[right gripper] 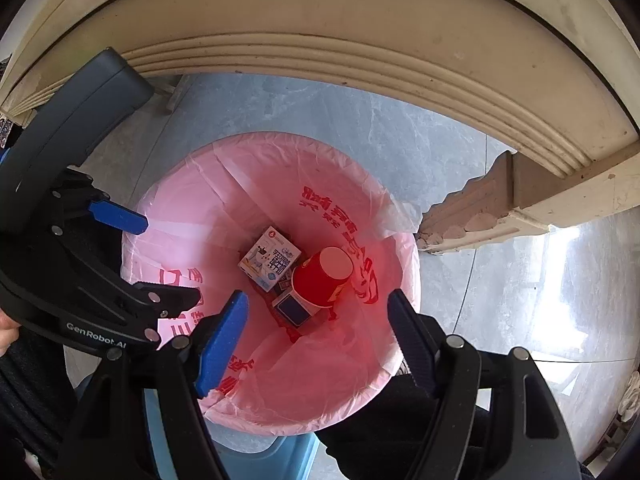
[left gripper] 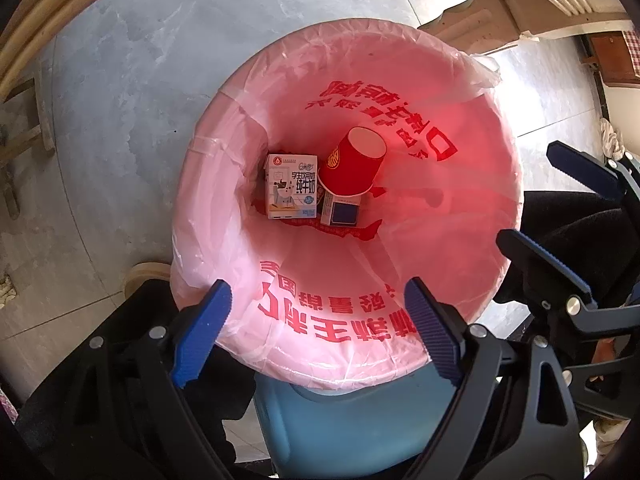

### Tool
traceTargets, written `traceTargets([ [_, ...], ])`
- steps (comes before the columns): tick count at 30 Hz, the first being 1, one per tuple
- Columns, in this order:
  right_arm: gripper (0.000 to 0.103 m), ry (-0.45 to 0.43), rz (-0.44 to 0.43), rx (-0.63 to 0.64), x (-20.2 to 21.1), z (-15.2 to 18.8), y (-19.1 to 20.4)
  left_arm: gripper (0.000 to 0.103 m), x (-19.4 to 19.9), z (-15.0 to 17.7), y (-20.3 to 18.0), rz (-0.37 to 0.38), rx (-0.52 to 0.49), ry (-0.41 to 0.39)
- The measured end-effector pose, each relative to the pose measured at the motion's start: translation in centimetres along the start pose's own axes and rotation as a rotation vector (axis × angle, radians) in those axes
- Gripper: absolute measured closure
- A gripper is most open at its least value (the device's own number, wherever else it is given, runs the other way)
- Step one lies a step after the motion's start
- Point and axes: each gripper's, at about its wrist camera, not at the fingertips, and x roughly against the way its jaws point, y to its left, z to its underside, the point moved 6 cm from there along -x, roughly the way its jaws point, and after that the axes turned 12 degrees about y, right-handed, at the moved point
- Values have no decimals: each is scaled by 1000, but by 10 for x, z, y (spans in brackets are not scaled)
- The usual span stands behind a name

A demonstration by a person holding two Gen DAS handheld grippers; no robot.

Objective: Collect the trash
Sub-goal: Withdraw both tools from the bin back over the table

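Both tongs point down over the pink-lined bin (left gripper: 472,280): the left gripper (left gripper: 320,320) and right gripper (right gripper: 316,340) gape wide, holding nothing. Far beyond their tips lie a milk carton (left gripper: 292,186), a red paper cup (left gripper: 352,166), and a small box (left gripper: 340,210), perhaps another carton, half hidden under the cup

The floor (left gripper: 132,92) is laid in large grey marbled tiles with thin joints, glossy enough to throw back a bright patch of daylight (right gripper: 556,292) at the right. A cream bench edge (right gripper: 360,60) with ribbed moulding arches across the top, and its carved, scalloped leg (right gripper: 472,212) meets the tiles below. At the far left stands pale wooden furniture (left gripper: 24,148), partly cut off.
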Motion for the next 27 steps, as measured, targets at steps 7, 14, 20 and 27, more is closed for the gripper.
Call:
traceTargets([
  [7,32,-9,10,9,5,-1,3,17,2,3,-2,-24,-4,-5],
  [14,32,-55,-1,-10,29,6,1,17,24,25,-8,-47,-21,-37],
  [20,29,-188,-71,59,110,17,4,17,99,72,-13,-185,-128,-168],
  [27,10,-383,-26,287,254,16,16,14,246,108,4,-263,-163,-325],
])
